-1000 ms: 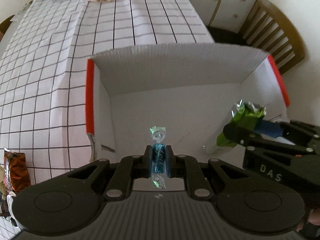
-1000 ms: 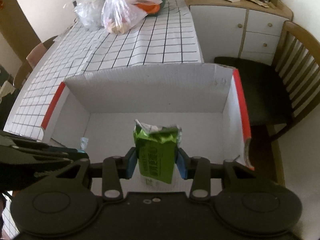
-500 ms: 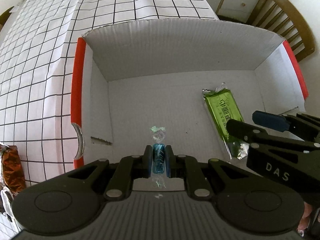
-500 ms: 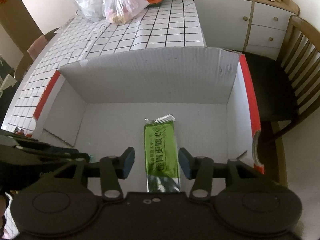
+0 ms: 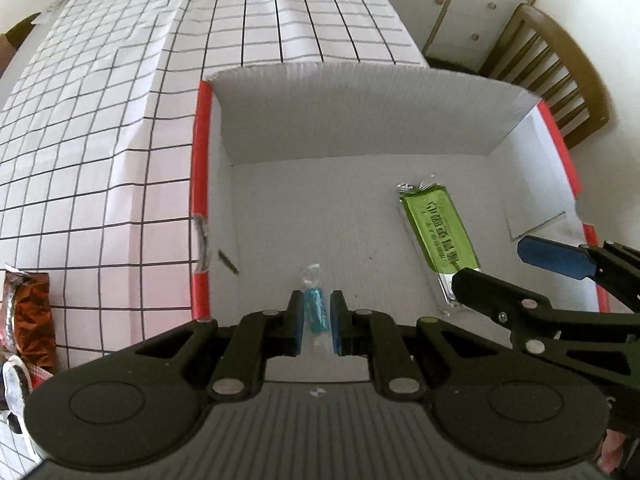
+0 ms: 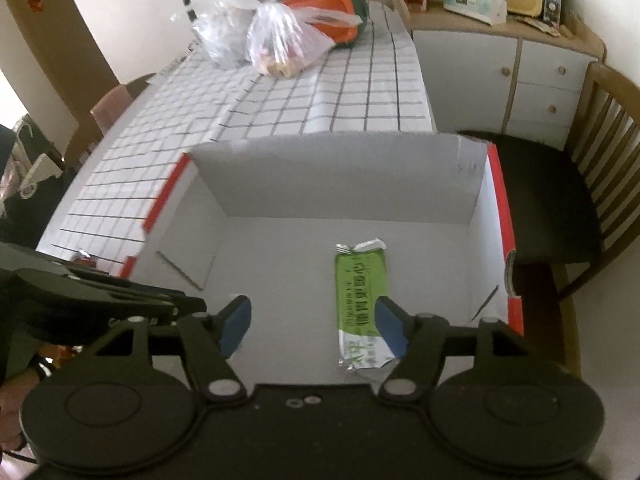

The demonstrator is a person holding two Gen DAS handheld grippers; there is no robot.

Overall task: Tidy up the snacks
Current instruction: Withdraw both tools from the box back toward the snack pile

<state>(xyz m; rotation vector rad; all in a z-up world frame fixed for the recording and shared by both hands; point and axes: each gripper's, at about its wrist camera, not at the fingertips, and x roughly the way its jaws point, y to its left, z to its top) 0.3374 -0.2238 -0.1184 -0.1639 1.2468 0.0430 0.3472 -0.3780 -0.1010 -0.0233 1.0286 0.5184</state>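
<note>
A white cardboard box (image 5: 360, 120) with red edges sits on the checked tablecloth; it also shows in the right wrist view (image 6: 340, 176). A green snack bar (image 5: 438, 230) lies flat on the box floor at the right, also in the right wrist view (image 6: 361, 300). My left gripper (image 5: 316, 316) is over the box's near side with a small blue wrapped candy (image 5: 315, 308) between its pads; there are slight gaps beside the candy. My right gripper (image 6: 312, 322) is open and empty just above the bar's near end.
A brown snack packet (image 5: 30, 316) lies on the cloth left of the box. Plastic bags (image 6: 280, 44) and an orange-lidded container (image 6: 324, 8) stand at the table's far end. A wooden chair (image 6: 580, 184) and a white cabinet (image 6: 508, 76) are to the right.
My right gripper opened and let the green bar drop flat into the box, then opened wider and drew back. My left gripper stayed over the box with the candy, its pads slightly looser.
</note>
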